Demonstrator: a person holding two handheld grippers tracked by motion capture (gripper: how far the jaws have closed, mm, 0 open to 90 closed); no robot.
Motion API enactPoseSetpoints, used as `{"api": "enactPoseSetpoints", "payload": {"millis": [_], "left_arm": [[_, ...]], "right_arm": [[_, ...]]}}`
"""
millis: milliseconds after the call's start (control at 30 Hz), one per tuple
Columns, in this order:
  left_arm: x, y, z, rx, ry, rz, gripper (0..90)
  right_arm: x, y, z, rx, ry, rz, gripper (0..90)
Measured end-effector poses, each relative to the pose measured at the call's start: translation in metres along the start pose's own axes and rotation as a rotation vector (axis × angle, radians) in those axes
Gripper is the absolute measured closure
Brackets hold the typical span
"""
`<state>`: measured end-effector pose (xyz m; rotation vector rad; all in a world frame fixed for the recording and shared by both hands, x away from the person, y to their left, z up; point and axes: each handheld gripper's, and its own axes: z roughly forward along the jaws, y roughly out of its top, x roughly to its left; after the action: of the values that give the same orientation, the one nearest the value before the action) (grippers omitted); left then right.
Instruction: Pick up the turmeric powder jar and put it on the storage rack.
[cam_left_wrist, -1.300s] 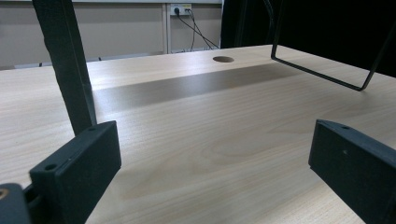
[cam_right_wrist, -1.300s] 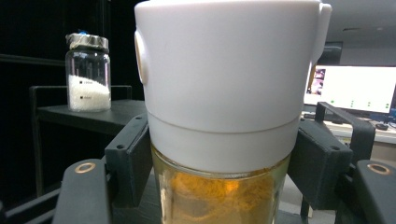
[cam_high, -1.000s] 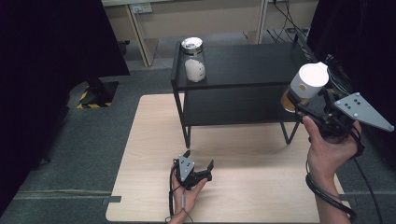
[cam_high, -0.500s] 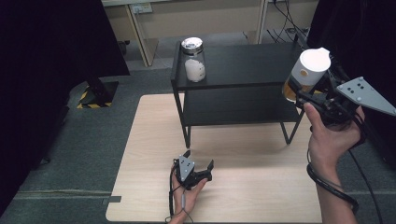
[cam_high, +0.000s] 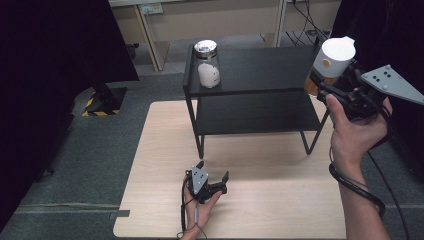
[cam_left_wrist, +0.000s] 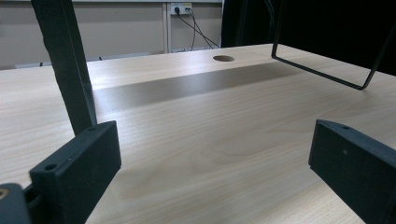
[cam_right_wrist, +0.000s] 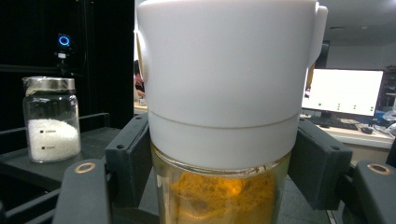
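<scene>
A glass jar of orange powder with a tall white lid (cam_high: 334, 62) hangs in the air off the right end of the black shelf (cam_high: 260, 70), level with its top. My right gripper (cam_high: 331, 84) is shut on it; in the right gripper view the two black pads (cam_right_wrist: 130, 154) press the jar (cam_right_wrist: 224, 93) just under the lid. A second jar with white grains and a silver lid (cam_high: 207, 65) stands on the shelf top at its left end, also seen as the grain jar (cam_right_wrist: 50, 120). My left gripper (cam_high: 212, 172) rests low on the wooden table (cam_high: 270, 165), open, nothing between its jaws.
The black two-tier shelf stands on the back half of the table, its thin leg (cam_left_wrist: 70, 65) close ahead of the left gripper. A round cable hole (cam_left_wrist: 223, 58) sits farther back in the tabletop. A monitor (cam_right_wrist: 348, 95) glows beyond the right side.
The right hand has lifted the orange-powder jar upward beside the shelf's right end. The left gripper has stayed where it was.
</scene>
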<state>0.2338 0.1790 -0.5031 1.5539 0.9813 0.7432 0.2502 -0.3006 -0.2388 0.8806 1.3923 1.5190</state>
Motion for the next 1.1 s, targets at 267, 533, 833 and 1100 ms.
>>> {"api": "enactPoseSetpoints", "payload": {"millis": [267,533,833,1100], "left_arm": [[0.0,0.0,0.0,0.001,0.0,0.001,1.7],[0.0,0.0,0.0,0.001,0.0,-0.001,1.7],[0.0,0.0,0.0,0.0,0.0,-0.001,1.7],[0.001,0.0,0.0,0.0,-0.002,-0.002,1.7]], "right_arm": [[0.0,0.005,0.012,0.005,-0.01,0.012,30.4],[0.0,0.007,0.027,0.014,-0.018,0.016,30.3],[-0.001,0.019,0.043,0.041,-0.032,0.02,30.3],[-0.003,0.021,0.057,0.081,-0.045,0.03,30.3]]}}
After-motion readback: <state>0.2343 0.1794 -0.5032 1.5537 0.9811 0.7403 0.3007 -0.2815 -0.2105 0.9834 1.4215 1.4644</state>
